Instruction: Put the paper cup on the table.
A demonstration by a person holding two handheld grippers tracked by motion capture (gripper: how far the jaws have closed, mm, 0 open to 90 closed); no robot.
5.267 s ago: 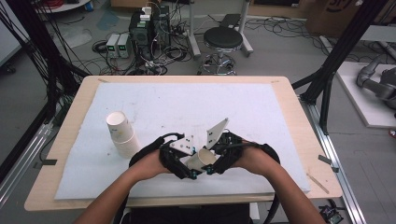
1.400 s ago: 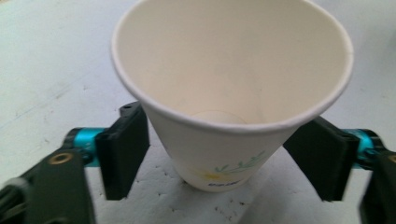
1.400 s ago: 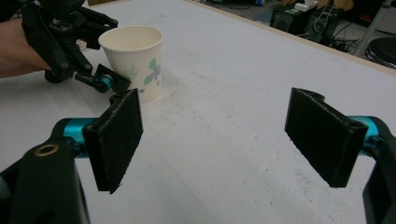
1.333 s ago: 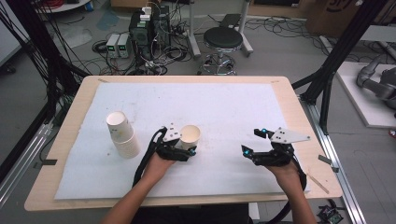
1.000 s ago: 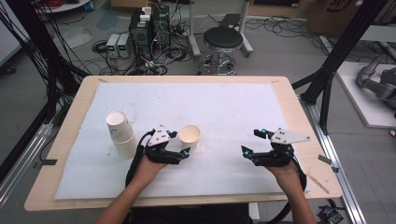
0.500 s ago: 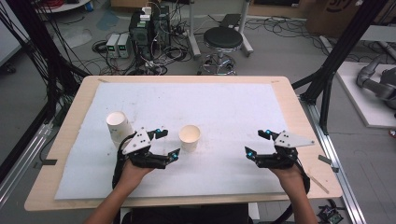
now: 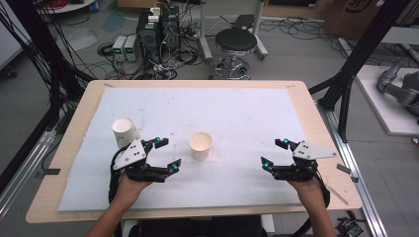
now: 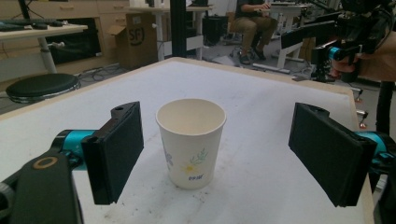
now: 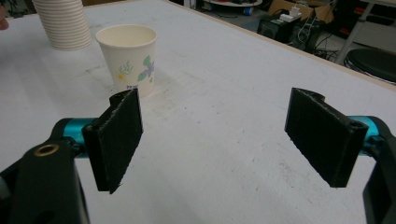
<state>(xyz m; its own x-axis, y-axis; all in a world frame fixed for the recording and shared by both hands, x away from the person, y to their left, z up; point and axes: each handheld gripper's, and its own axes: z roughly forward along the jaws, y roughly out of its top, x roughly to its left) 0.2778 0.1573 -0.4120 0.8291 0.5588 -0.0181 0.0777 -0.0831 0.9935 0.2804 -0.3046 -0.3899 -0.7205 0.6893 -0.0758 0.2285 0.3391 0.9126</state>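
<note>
A single paper cup (image 7: 200, 144) with a flower print stands upright on the white mat, mouth up. My left gripper (image 7: 170, 152) rests a little to the cup's left, open, and the cup (image 8: 191, 140) stands just beyond its jaws, clear of both pads. My right gripper (image 7: 274, 152) sits open near the mat's right front with nothing between its jaws. In the right gripper view the cup (image 9: 127, 56) stands farther off at the upper left. A stack of paper cups (image 7: 124, 131) stands behind the left gripper.
The white mat (image 7: 247, 108) covers most of the wooden table (image 7: 64, 143). The stack of cups (image 9: 63, 23) stands just behind the single cup in the right gripper view. A stool (image 7: 236, 42) and electronics with cables sit on the floor beyond the table.
The left gripper has let go of the cup, opened and drawn back to the left and toward the front edge. The cup stays upright. The right gripper has barely moved.
</note>
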